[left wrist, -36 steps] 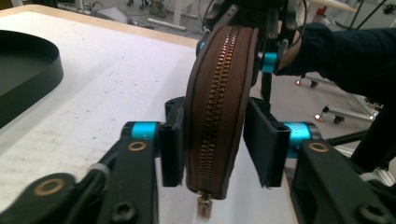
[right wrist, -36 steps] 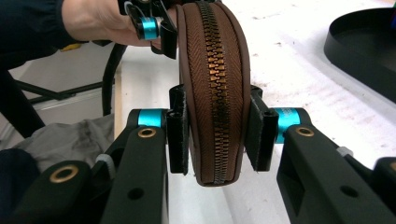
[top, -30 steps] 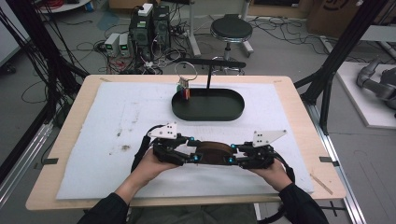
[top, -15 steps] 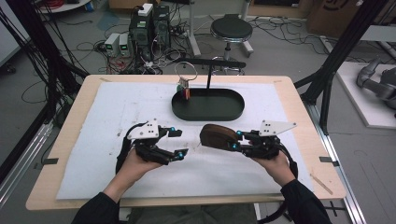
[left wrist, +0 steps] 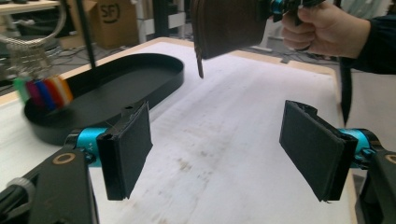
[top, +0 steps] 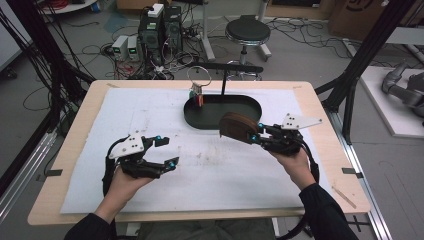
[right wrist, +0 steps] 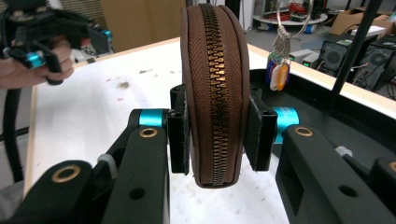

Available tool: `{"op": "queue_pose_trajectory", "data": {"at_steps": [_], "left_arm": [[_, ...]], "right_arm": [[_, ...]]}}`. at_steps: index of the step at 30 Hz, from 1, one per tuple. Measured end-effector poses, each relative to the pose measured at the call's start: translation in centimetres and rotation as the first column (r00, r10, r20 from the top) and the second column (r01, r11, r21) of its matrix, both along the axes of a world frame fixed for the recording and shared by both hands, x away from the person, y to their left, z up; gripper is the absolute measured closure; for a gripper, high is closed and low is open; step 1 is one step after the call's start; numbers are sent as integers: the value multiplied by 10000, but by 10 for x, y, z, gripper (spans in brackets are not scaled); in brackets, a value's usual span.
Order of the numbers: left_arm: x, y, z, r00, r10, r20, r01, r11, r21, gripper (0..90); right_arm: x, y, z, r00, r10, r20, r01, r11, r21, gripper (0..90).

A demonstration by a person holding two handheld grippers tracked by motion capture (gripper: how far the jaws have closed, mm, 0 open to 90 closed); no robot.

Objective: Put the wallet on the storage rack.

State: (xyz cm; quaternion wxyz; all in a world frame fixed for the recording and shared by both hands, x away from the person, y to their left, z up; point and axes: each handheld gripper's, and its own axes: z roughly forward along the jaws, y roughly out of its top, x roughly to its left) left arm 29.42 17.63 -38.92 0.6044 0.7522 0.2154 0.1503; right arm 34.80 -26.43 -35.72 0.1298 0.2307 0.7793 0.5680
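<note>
A brown zip pouch hangs on edge above the white mat, just in front of the black oval tray. My right gripper is shut on it, its pads pressing both sides with the zip facing the camera. My left gripper is at the front left, away from the pouch. Its jaws have just been opening and stand wide with nothing between the pads. In the left gripper view the pouch hangs at the top, held by the right hand.
A thin post rises from the tray, and a key ring with coloured tags hangs over its left end. The white mat covers most of the wooden table. Black frame legs, computers and a stool stand beyond the far edge.
A second ago both grippers met at the pouch near the front middle. The left gripper has let go, opened and moved left. The right gripper has lifted the pouch toward the tray.
</note>
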Motion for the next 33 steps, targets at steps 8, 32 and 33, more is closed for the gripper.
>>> {"op": "queue_pose_trajectory", "data": {"at_steps": [8, 32, 33], "left_arm": [[-2, 14, -9, 9973, 734, 70, -734, 9973, 6, 249], [-5, 16, -7, 9936, 923, 656, -923, 9957, -22, 250], [-5, 17, -7, 9936, 900, 678, -903, 9959, 8, 249]], "right_arm": [[19, 16, 4, 9994, -343, 77, 344, 9993, -125, 678], [80, 73, -22, 9876, -1534, -335, 1510, 9863, -665, 684], [83, 73, -23, 9863, -1619, -320, 1595, 9850, -656, 684]]}}
